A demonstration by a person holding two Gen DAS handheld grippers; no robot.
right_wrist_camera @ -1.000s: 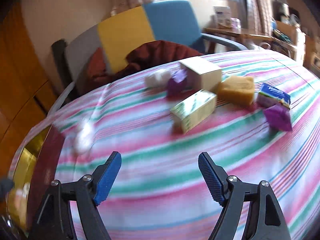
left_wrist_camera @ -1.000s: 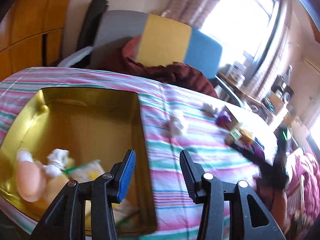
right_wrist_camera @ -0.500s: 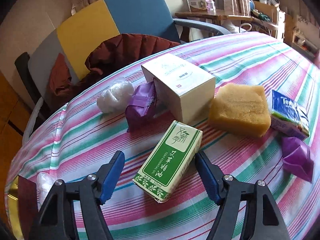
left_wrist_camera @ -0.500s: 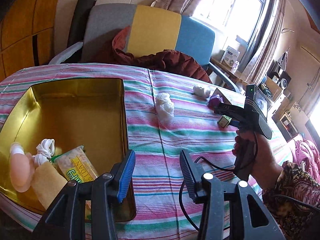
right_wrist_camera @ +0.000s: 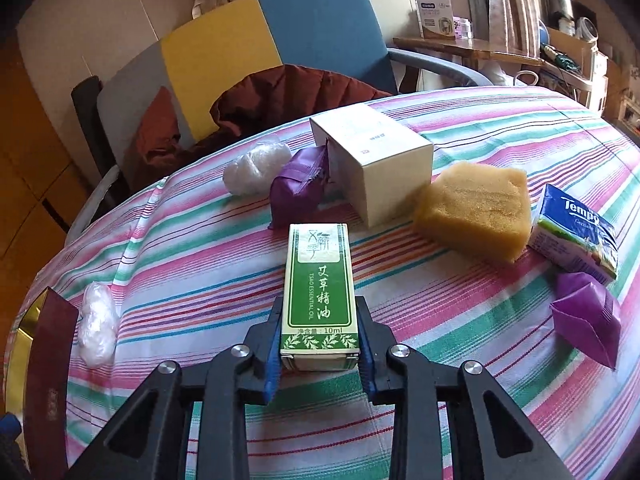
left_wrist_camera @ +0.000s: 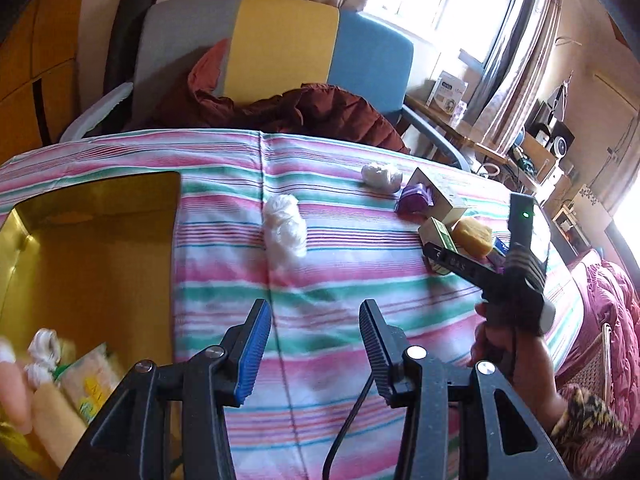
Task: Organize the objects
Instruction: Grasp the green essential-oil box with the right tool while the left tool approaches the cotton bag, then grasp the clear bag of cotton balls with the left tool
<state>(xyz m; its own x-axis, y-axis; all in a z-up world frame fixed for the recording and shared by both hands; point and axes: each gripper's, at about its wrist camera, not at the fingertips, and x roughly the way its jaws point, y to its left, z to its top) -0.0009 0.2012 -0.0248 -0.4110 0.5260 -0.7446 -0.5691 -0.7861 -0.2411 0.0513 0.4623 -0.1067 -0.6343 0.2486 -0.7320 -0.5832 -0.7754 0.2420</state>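
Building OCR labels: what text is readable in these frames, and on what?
"TSAO ESSENTIAL OIL", "10ml", plus Chinese characters: green box held in the right tool.
"Tempo", cut off at the edge: tissue pack.
White box: print too small.
Carton on the far desk: unreadable.
Yellow packet in the gold tin: blurred.

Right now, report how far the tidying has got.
Done: several items lie in the gold tin. In hand: the right tool grips the green essential-oil box; the left tool is open. Left on the cloth: white box, sponge, tissue pack, purple pouches, white wads.
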